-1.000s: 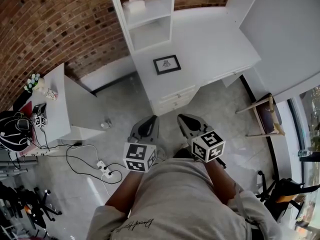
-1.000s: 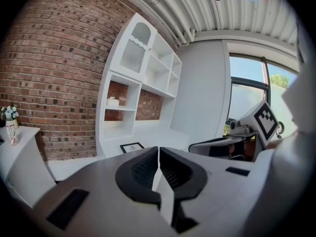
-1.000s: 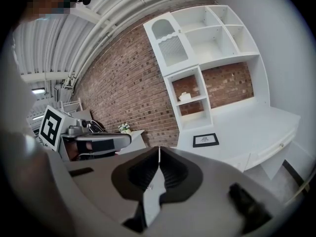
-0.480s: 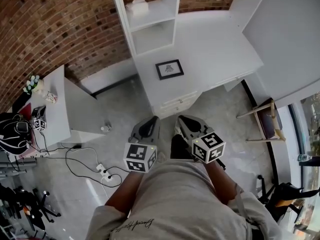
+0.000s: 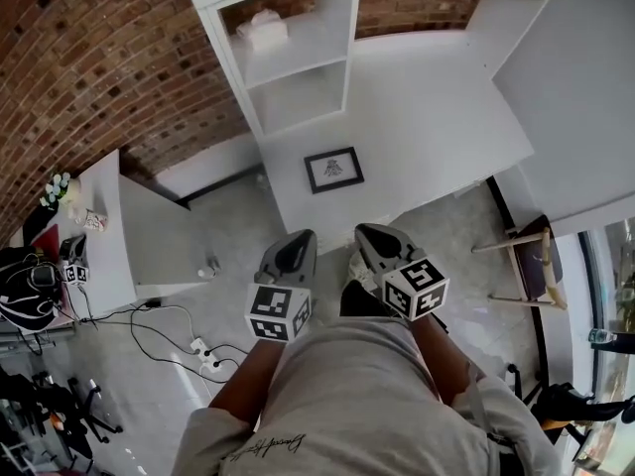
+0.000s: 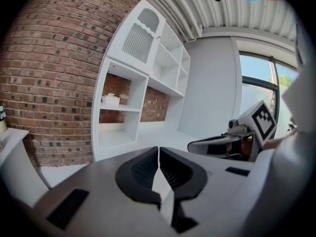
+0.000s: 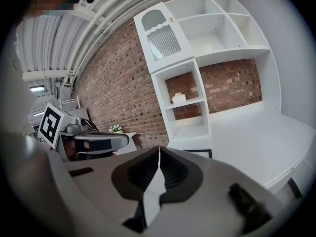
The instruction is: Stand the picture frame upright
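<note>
A small black picture frame (image 5: 333, 170) lies flat, face up, on the white desk (image 5: 427, 107) near its front edge; a sliver of the frame (image 7: 200, 152) shows in the right gripper view just past the jaws. My left gripper (image 5: 296, 240) and right gripper (image 5: 379, 233) hover side by side over the floor in front of the desk, short of the frame. Both are shut with nothing between the pads. In the left gripper view my left gripper (image 6: 158, 149) points toward the shelf unit, and the right gripper's marker cube (image 6: 260, 121) shows at the right.
A white shelf unit (image 5: 288, 58) stands on the desk's back left against a brick wall, with a white box (image 5: 262, 30) in its upper bay. A low white side table (image 5: 104, 221) stands left, cables and a power strip (image 5: 205, 350) on the floor, a wooden chair (image 5: 526, 256) right.
The desk and frame have slid lower and closer in the head view as I moved forward toward them. Both grippers kept their pose in front of my body, still shut.
</note>
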`<state>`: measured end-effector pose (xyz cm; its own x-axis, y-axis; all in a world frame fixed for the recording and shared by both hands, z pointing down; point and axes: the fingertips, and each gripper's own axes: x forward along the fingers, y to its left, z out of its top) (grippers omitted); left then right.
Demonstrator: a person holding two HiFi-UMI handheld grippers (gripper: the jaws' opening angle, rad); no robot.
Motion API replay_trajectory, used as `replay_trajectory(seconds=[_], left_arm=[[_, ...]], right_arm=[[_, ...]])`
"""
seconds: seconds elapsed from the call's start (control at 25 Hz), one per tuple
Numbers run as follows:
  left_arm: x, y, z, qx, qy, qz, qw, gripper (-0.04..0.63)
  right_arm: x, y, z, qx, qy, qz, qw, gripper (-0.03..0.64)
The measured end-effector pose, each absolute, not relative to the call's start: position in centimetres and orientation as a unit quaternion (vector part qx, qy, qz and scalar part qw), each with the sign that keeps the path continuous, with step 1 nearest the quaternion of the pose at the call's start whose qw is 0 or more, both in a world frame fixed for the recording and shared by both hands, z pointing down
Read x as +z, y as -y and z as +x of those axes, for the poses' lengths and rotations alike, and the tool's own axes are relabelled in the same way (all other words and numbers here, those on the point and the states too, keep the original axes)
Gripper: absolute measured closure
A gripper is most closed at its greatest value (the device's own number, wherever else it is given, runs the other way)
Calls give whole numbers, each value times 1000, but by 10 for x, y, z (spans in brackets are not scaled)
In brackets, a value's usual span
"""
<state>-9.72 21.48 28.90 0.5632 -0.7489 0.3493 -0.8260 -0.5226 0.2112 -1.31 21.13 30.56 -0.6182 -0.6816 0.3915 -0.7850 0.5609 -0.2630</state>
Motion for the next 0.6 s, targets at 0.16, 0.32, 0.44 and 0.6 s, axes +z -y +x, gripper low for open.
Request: replay_trajectory(seconds=[0.16,0.32,0.44,0.6], left_arm=[[291,-179,-88,108,460,862,184,572],[292,-149,-77,106,465,859,187,572],[293,-129,-68,106,470,856,189,574],[291,-101,-57,108,477,853,183,573]], right_arm=[[306,-173,-2,211,876,415,127,588],[304,-144,6,212,879,407,128,588],[306,-123,14,211,882,400,129,588],[306,-95,24,215,885,392,129,588]])
